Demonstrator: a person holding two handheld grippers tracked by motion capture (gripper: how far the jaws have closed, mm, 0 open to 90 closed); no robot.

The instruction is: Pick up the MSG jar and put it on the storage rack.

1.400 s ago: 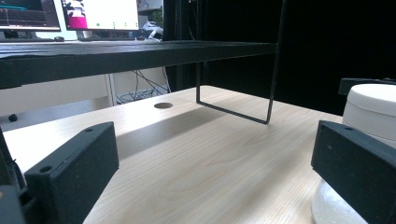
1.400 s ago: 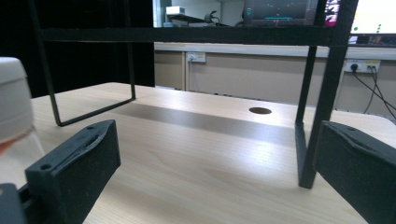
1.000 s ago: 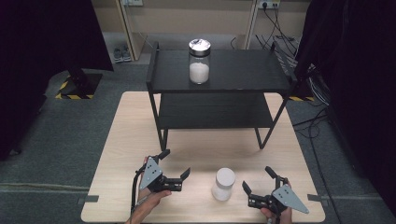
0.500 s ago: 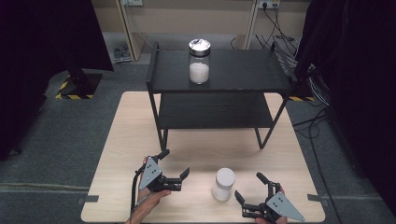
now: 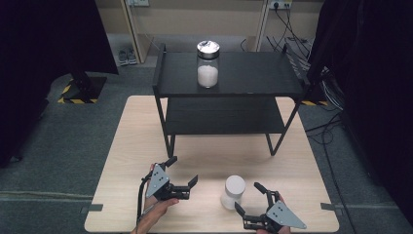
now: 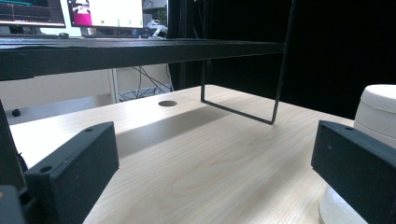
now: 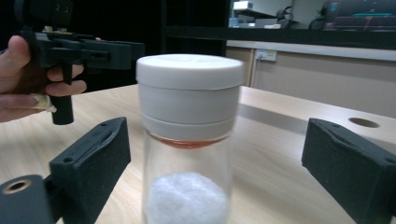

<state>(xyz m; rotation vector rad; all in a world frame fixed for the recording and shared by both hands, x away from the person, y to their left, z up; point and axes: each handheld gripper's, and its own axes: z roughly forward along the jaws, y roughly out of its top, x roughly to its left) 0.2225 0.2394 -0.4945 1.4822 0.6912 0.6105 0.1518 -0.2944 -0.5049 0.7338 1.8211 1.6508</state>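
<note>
Lower centre of frame: closing right gripper (image 5: 248,202) jaws around white-lidded jar (image 5: 233,191), pads not yet touching. Left gripper (image 5: 181,176) waiting wide open. Needing squeeze next, then lift.

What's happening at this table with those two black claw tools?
A person holds a gripper in each hand. The right gripper has its jaws around the white-lidded glass jar on the wooden table and has just been closing them, not yet touching. The left gripper waits open nearby. A metal-lidded jar stands on the black shelf.
</note>
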